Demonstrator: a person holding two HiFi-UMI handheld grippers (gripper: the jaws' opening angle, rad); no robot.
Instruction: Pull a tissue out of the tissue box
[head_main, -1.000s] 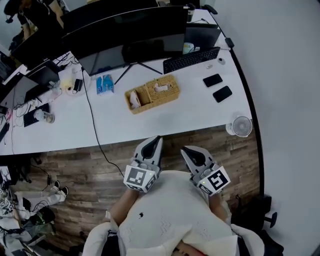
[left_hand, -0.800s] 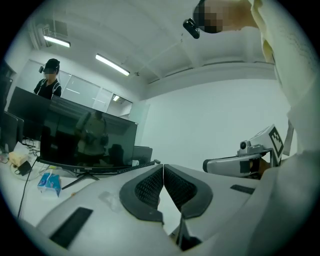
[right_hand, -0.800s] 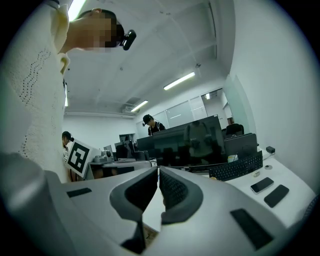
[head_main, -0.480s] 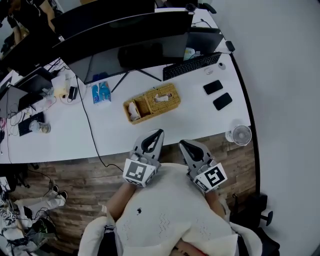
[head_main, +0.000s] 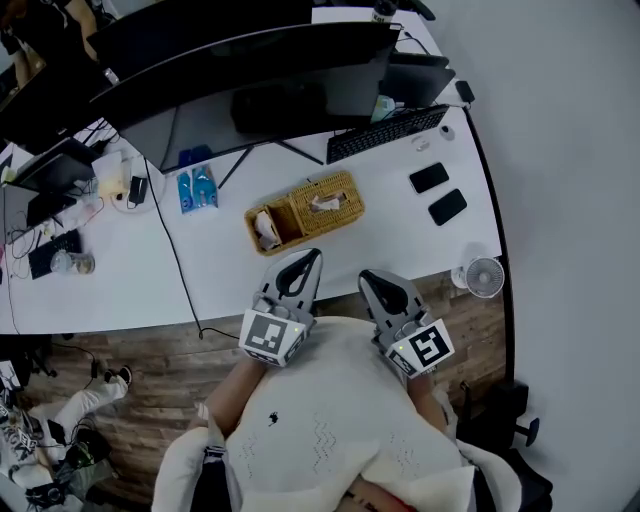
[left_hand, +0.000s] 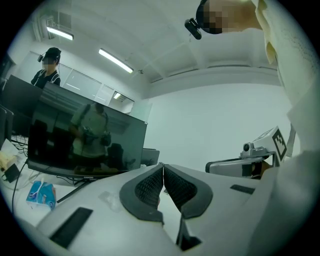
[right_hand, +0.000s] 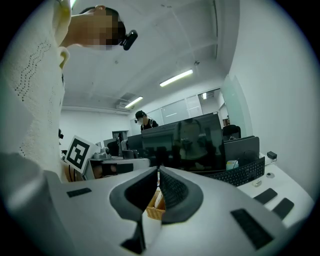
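Both tools had come forward over the last second. In the head view their tips now lay over the near edge of the white desk (head_main: 225, 275), where before they had hung over the wooden floor (head_main: 130, 350). The wicker tissue box (head_main: 322, 200) sat closer to them in that picture than it had.

The left tool (head_main: 303, 262) was closed. Its own view showed the two ribbed pads meeting at the tips with nothing between them. The right tool (head_main: 372, 281) was closed in the same way and held nothing. In its own view a patch of wicker showed through the gap below the joined tips, lying ahead of the tool and apart from it.

The tissue box stood on the desk beyond both tools, untouched, with a white tissue (head_main: 327, 203) showing at the slot in its top. An open wicker compartment (head_main: 268, 226) was joined to its left end and held something pale that could not be made out.

Behind the box stood a dark monitor (head_main: 250, 80), and a black keyboard (head_main: 385, 132) lay to the right of it. Two black phones (head_main: 437, 192) lay side by side near the right end of the desk. A small white fan (head_main: 485, 277) stood at the near right corner. A blue packet (head_main: 195, 188) lay to the left of the box, beside a black cable (head_main: 178, 255) that ran to the near edge of the desk.
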